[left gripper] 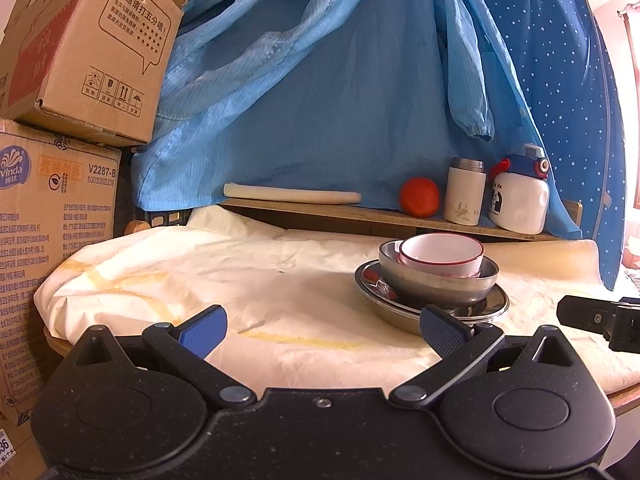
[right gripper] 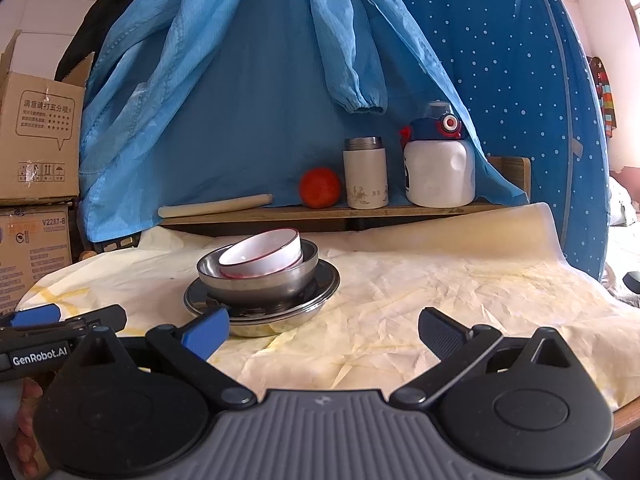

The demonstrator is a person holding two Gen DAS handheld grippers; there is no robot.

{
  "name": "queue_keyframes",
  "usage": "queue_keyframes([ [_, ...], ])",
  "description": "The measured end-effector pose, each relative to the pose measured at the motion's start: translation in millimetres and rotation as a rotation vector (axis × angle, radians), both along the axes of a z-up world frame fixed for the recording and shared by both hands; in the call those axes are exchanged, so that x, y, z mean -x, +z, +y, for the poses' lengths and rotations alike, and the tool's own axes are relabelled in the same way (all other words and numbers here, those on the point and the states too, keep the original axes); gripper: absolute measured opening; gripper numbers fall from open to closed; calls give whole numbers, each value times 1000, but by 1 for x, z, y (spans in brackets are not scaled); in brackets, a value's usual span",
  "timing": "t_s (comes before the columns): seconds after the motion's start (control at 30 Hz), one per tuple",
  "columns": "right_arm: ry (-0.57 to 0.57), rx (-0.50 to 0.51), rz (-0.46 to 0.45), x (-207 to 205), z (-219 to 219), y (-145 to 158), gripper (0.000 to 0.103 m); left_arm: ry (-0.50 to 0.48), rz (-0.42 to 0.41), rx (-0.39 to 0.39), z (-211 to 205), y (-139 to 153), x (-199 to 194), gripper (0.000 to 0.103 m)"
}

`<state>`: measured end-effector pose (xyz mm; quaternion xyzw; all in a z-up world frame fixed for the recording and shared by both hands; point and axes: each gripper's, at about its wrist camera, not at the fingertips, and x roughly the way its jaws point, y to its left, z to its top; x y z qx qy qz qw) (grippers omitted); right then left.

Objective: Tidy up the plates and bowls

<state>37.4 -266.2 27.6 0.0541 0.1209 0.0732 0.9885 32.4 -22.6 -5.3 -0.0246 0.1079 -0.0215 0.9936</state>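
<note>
With both claws spread wide and holding nothing, I judge the stacking looks done: white bowl (right gripper: 262, 256) sits tilted in the steel bowl (right gripper: 256, 280), on steel plates (right gripper: 320, 284), mid-table on the cream cloth (right gripper: 440, 300). Left gripper (left gripper: 322, 334) and right gripper (right gripper: 324, 334) hover near the stack; next I'd back off or straighten the bowl. Plate count and a second white bowl underneath: unclear.

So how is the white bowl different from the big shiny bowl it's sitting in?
The white bowl is smaller, has a thin red rim, and sits tilted; the steel bowl is wider, plain grey metal, and sits level. The white bowl rests inside the steel bowl, while the steel bowl rests on the steel plates. Both are round, open side up, and look empty of food.
</note>
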Motion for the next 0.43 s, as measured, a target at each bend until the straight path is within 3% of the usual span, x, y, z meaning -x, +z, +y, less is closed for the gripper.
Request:
queue_keyframes([
  [0.43,0,1,1,-1,0,0,103,-17,9,-8,1,-3,-1,102],
])
